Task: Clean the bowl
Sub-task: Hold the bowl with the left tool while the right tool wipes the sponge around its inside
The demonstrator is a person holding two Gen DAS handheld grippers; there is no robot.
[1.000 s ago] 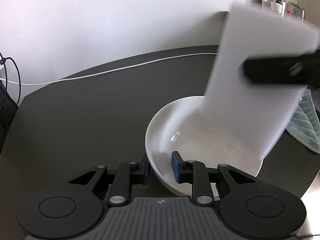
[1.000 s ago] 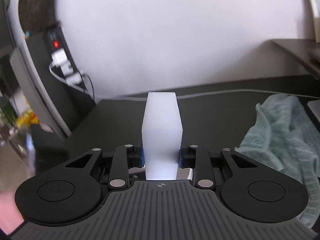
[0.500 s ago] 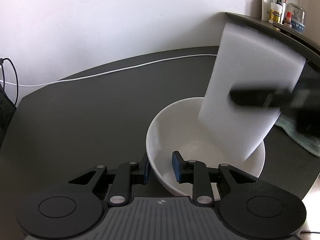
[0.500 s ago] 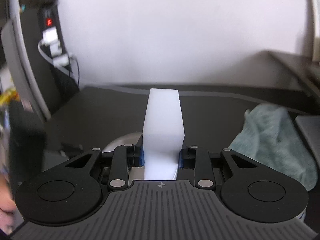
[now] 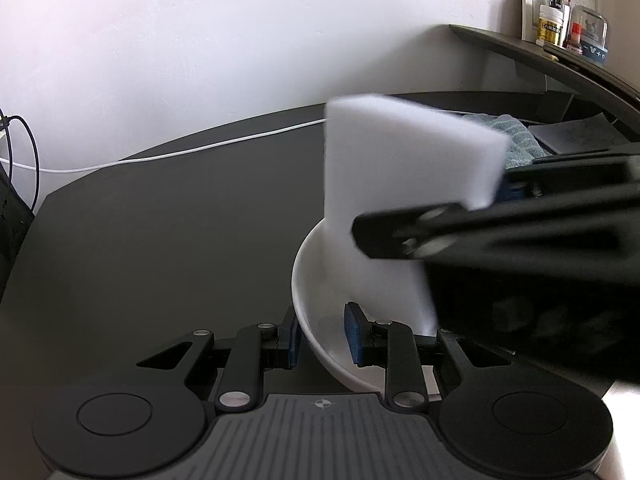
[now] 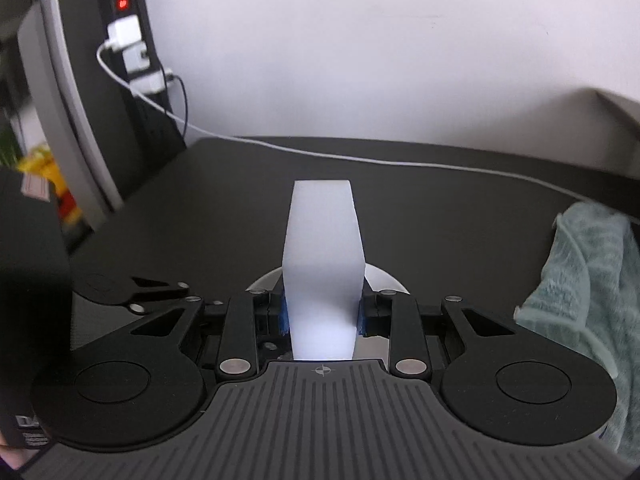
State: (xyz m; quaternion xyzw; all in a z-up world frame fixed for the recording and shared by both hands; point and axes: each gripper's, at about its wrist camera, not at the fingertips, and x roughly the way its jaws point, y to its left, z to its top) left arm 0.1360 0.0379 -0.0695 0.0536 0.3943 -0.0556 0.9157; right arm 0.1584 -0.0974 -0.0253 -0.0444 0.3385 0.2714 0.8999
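Your left claw (image 5: 322, 338) is gripping the bowl (image 5: 316, 332) rim; your right claw (image 6: 322, 314) is squeezing the sponge (image 6: 323, 256) above it.

A plain white painted wall (image 5: 224, 48) fills the upper frame behind a dark matte tabletop (image 5: 168, 240). A thin white cable (image 5: 168, 155) runs along the tabletop's far edge. At upper right, a dark raised shelf (image 5: 560, 60) carries small bottles (image 5: 551, 24).

The dark worktop (image 5: 160, 248) holds a white bowl (image 5: 308, 312), a thin white cable (image 5: 200, 148) along the back, and a blue-green towel (image 6: 588, 280) at one side.
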